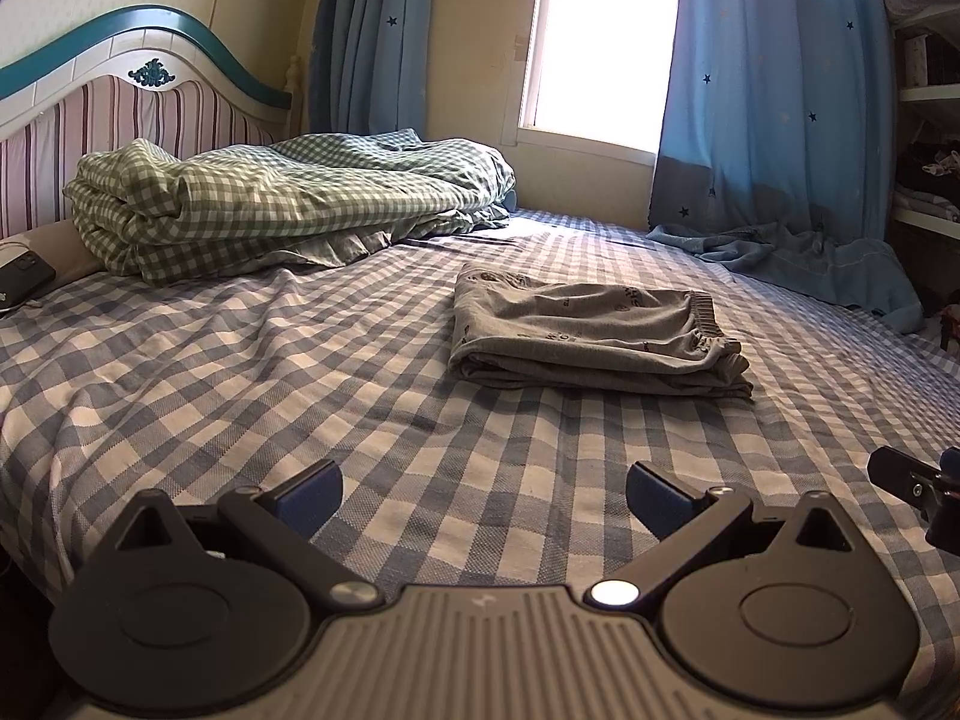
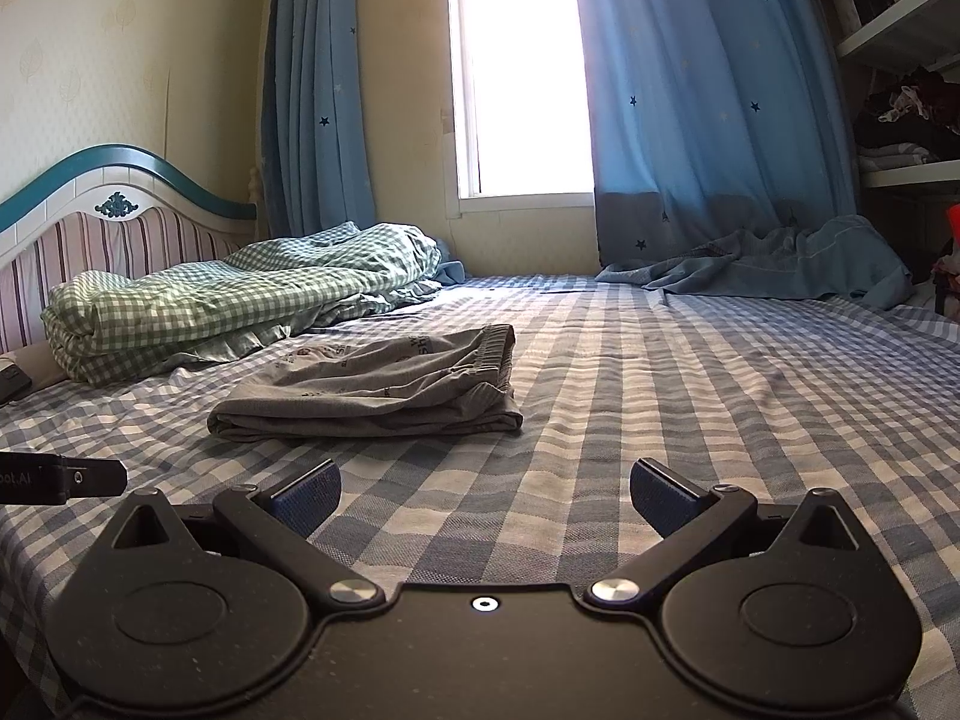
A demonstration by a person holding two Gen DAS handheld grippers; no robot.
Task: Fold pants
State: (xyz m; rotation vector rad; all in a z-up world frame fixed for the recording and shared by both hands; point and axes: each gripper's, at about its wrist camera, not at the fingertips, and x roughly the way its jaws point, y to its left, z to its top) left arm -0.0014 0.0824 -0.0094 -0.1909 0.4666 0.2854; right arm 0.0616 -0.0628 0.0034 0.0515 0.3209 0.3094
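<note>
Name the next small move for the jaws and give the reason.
Probably none beyond keeping both back: the grey pants already lie folded in a compact stack on the checked bed sheet, and the left gripper and right gripper are open, empty and short of them.

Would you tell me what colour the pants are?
Grey with small dark prints; the pants show best in the left wrist view.

The grey pants point(image 1: 591, 333) lie folded into a compact, flat rectangle of several stacked layers on the checked bed sheet point(image 1: 300, 396). Small dark printed motifs dot the top layer. The gathered elastic waistband point(image 1: 705, 324) forms the right-hand end, the smooth fold the left. They rest ahead and to the right of the left gripper point(image 1: 483, 495), and ahead-left of the right gripper point(image 2: 486, 495), apart from both.
</note>
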